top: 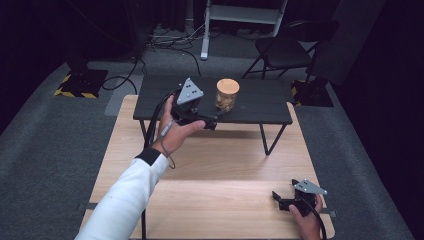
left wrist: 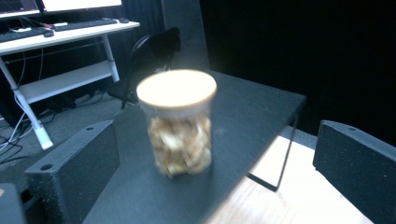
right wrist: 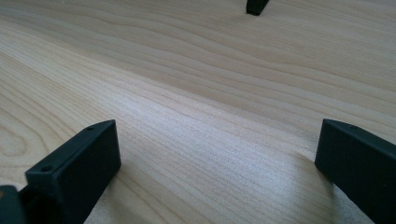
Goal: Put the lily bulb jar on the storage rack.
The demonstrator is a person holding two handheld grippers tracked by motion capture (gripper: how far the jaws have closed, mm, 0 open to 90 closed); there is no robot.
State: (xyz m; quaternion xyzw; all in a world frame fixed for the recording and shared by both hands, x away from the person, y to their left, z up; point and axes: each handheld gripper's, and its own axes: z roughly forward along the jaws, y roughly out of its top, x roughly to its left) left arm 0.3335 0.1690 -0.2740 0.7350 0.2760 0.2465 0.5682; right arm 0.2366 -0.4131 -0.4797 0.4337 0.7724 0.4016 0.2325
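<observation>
The person's white sleeve (top: 125, 200) comes in from the bottom edge of the high view, and its hand carries the left gripper (top: 216, 121) up to the near edge of the small black table (top: 260, 102). That gripper's 2 jaws stand wide apart with nothing pressed between them. In the left gripper view the jar (left wrist: 178, 122) sits ahead of the jaws and between their lines, clear of both pads.

The jar (top: 227, 94) stands upright on the black table, near the middle of its top and just beyond the left gripper's tips. It is clear glass with a pale round wooden lid, and it is filled with light brown pieces too blurred to name.

The black table stands on thin legs on the far part of the light wooden table (top: 220, 170).

The right gripper (top: 278, 198) rests low at the near right corner of the wooden table, held in the person's right hand (top: 306, 222), well apart from the jar. Its 2 jaws are also spread wide, with bare wood grain (right wrist: 210, 116) between them.

Behind the tables a black chair (top: 285, 50) and a white desk frame (top: 240, 15) stand on grey carpet.
</observation>
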